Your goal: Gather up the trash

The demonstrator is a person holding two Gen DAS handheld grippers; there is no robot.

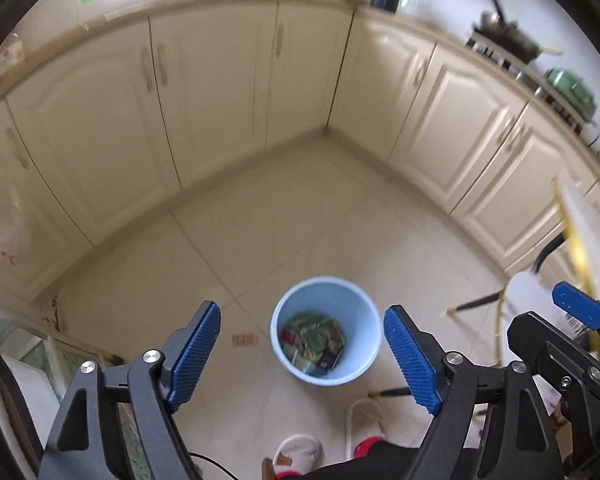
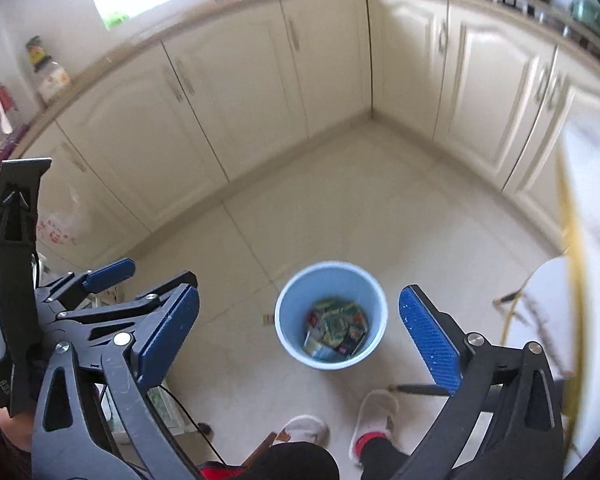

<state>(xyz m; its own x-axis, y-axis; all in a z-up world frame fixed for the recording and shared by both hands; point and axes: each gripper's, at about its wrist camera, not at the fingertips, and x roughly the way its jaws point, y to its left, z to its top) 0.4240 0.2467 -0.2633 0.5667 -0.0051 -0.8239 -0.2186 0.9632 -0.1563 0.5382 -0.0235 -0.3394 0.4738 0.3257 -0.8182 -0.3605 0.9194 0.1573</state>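
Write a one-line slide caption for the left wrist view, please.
Left tool open and empty above a round light-blue plastic bin holding colourful wrappers; one small red wrapper lies on the tiled floor.

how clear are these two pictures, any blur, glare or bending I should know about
Left wrist view: cupboards and counter smeared by motion blur, window blown out at the top, the bin fairly sharp. Right wrist view: same blur, strong window glare upper left, a white smear down the right edge. Both: fisheye bends the counter into an arc, dark corners.
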